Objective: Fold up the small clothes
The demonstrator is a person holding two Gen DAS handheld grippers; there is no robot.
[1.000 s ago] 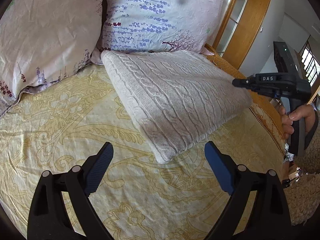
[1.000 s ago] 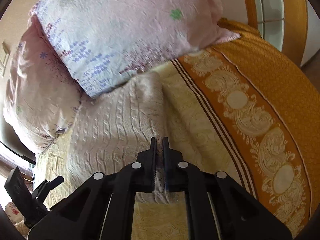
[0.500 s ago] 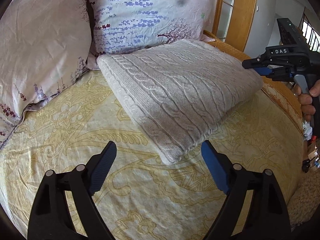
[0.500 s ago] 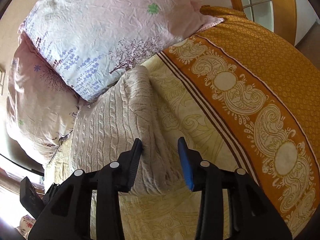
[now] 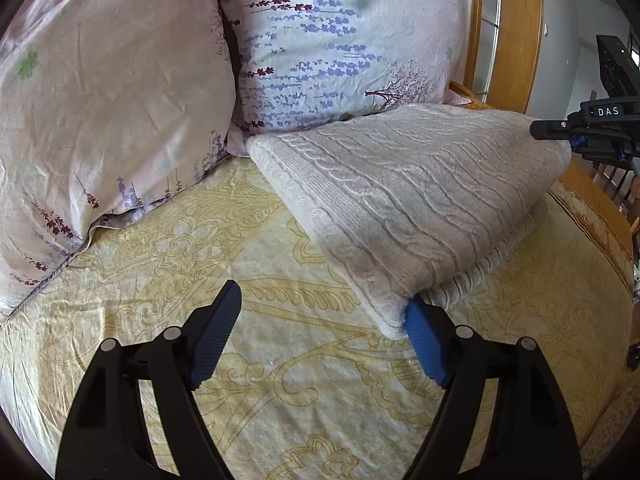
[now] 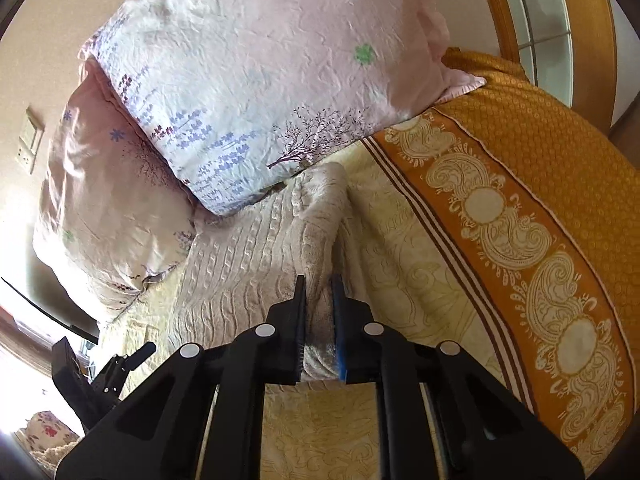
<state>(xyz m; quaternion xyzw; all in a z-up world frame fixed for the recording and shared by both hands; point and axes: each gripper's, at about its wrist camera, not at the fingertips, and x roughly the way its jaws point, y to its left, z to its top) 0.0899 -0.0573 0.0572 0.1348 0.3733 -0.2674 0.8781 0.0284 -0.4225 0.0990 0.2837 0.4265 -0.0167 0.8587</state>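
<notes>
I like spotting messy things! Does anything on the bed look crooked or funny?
A little. The folded knit sweater lies slanted across the yellow bedspread, one end tucked against the flowery pillow. Its lower layer pokes out unevenly under the top one. The right gripper is pinching one edge.

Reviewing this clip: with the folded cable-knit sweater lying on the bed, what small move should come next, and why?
Probably ease the left gripper sideways over the cable-knit sweater's near corner while its jaws are closing; only one finger touches that corner and the gap holds bare bedspread. The right gripper is already shut on the far edge, so a matching grip lets both lift together.
</notes>
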